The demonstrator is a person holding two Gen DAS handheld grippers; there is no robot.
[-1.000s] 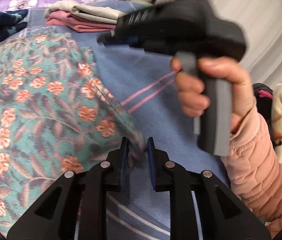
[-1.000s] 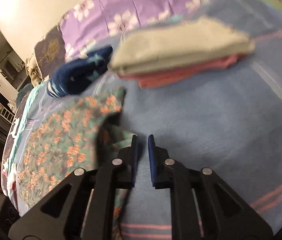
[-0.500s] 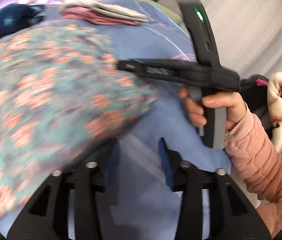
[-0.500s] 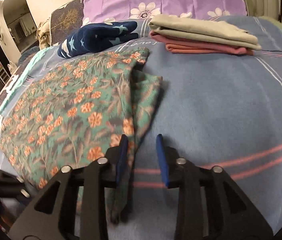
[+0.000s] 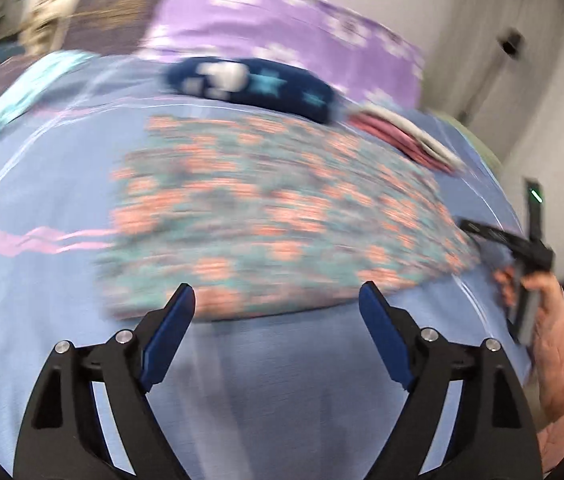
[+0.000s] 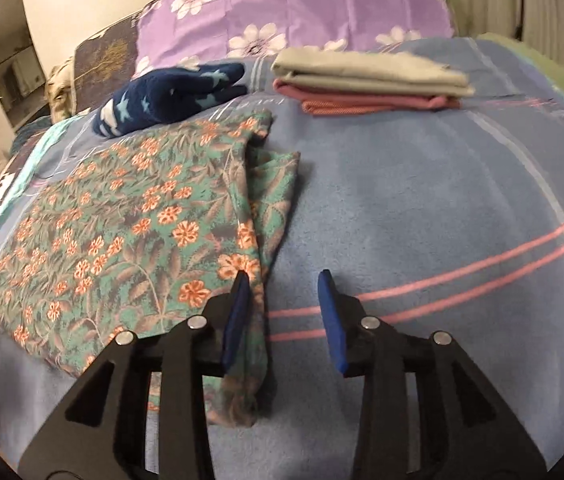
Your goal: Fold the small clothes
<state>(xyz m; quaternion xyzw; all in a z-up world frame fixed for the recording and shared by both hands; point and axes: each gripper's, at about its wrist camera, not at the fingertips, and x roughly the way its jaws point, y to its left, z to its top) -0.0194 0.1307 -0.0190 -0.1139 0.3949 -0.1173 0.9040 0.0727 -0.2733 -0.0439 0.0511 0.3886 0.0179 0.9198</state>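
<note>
Floral garment spread flat on blue blanket, right edge doubled over into a narrow fold. Right gripper at near end of that fold, jaws opening, left pad over the fabric edge, nothing clamped. Left gripper at garment's near edge, jaws opening wide, apparently empty; view heavily blurred. Beyond garment: navy star-print item and folded stack, beige over pink.
</note>
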